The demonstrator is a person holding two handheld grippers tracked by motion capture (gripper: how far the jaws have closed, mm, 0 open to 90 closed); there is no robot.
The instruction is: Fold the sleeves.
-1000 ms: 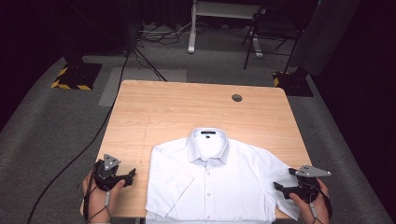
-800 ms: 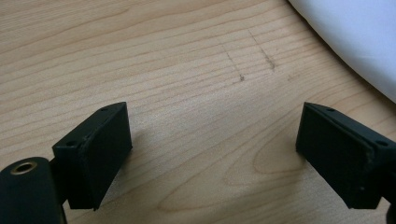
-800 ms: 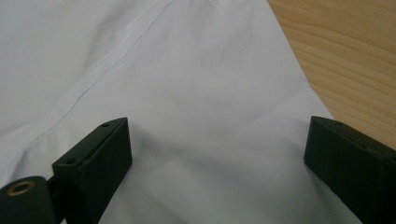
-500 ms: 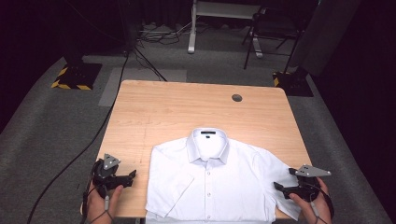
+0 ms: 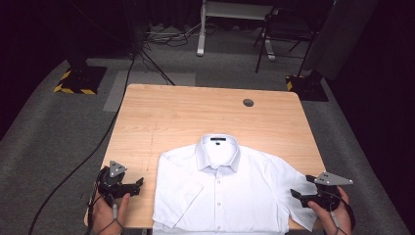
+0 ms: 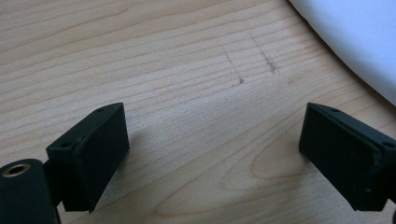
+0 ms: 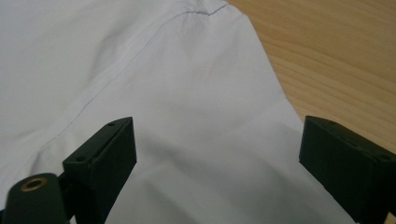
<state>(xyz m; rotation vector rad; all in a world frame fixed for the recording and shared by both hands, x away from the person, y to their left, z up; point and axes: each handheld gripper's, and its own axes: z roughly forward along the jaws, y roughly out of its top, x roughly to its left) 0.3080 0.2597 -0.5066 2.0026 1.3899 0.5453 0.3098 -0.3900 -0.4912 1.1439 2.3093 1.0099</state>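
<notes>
High view, left to right: one left claw [image 5: 138, 185], one white shirt [image 5: 222, 196], one right claw [image 5: 295, 195], all on or over a single wooden bench [image 5: 195, 115]. Two claws are counted, each held in one hand; one shirt; one bench, with one small round dark insert [image 5: 248, 103] near its far right part. The left claw sits over bare wood just beside the shirt's edge, which lies to its right and apart from it; in the left gripper view [image 6: 212, 144] its jaws stand wide apart with only wood grain between them, and a curve of white cloth [image 6: 355, 42] crosses the upper right corner, ahead of and beyond the right-hand jaw. Nothing is held. The shirt lies flat, front side up and buttoned, between the two claws; its long axis runs from collar to hem, with the collar [image 5: 219, 144] pointing to the far edge of the bench and the hem at the near edge. One short sleeve [image 5: 183, 193] is folded in across the front on the side nearer the left claw; the other sleeve [image 5: 296, 183] spreads outward to the right claw. The right claw hovers at that sleeve: in the right gripper view [image 7: 217, 154] its jaws stand well apart, having just closed a little, with white sleeve cloth [image 7: 201, 116] lying beneath and between them, not pinched.
</notes>
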